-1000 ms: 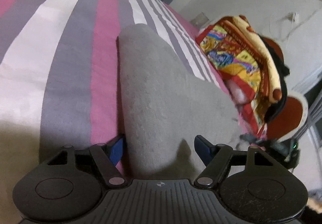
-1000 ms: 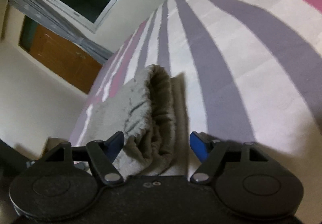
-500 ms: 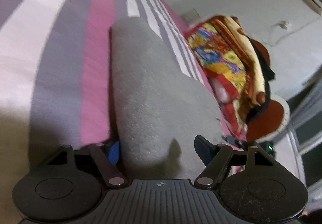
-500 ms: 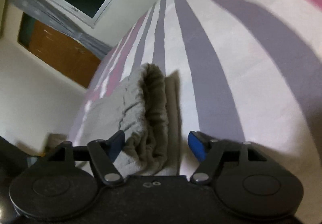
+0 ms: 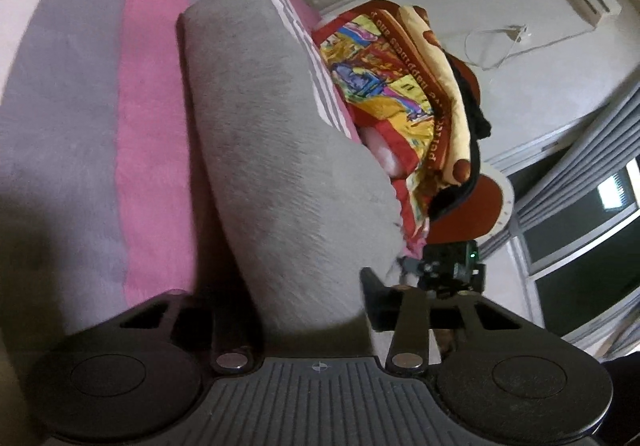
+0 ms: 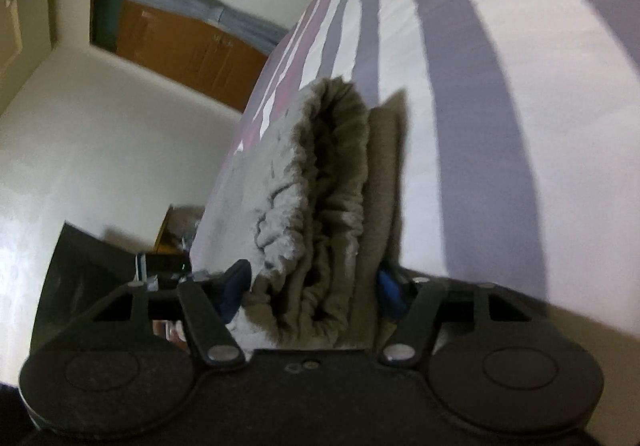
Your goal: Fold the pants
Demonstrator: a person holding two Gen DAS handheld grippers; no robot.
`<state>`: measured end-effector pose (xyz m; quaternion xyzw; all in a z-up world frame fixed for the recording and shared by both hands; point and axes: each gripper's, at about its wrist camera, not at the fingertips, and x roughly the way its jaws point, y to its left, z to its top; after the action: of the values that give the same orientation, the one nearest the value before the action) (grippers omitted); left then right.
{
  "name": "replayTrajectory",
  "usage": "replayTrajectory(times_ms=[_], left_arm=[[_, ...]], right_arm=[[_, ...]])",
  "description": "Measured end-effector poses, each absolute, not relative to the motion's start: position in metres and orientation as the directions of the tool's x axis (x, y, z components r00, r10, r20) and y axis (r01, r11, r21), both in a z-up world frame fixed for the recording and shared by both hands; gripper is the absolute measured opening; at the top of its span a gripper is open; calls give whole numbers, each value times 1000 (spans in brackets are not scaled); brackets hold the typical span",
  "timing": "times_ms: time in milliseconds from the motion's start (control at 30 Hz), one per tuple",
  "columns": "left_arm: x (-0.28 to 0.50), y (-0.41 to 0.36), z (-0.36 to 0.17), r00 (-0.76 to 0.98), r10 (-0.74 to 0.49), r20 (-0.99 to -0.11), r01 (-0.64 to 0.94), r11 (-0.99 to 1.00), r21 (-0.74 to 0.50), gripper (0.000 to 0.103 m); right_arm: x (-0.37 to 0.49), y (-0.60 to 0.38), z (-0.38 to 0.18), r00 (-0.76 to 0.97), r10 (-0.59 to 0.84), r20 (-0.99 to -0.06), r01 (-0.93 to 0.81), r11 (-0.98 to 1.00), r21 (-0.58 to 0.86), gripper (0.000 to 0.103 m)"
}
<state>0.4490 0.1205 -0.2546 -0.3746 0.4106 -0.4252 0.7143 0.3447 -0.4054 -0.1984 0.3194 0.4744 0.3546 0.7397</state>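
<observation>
Left wrist view: the left gripper (image 5: 298, 294) was parted wide around a grey pants (image 5: 276, 133) leg lying on the striped bedsheet (image 5: 100, 105), beside a colourful blanket (image 5: 400, 85); whether it pinched, I couldn't tell.

Right wrist view: the right gripper (image 6: 314, 286) was spread about the elastic waistband (image 6: 320, 213).

Pants (image 5: 280, 149) lie lengthwise on the bed (image 5: 80, 125), running away from the left gripper (image 5: 304, 306), with a folded blanket (image 5: 400, 85) to their right. The gathered waistband end (image 6: 320, 205) sits between the fingers of the right gripper (image 6: 312, 286) (bed edge at left, cabinet (image 6: 192, 53) beyond).
</observation>
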Motion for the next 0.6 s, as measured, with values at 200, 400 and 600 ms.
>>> replayTrajectory(times_ms=[200,400,600], left_arm=[[456,114,-257,294,-930,-221,331,316,-889,27],[450,127,-236,345,-930,-125,392,264,-881,27],[480,150,-197,391,-914,-111,453,296,-841,27]], right_arm=[[359,-393,-202,253,865,-434,-249,492,834,47],[361,-398,-169,226,888,-401,-350,458,817,41],[410,-385,-126,197,894,-402,-465,447,765,41]])
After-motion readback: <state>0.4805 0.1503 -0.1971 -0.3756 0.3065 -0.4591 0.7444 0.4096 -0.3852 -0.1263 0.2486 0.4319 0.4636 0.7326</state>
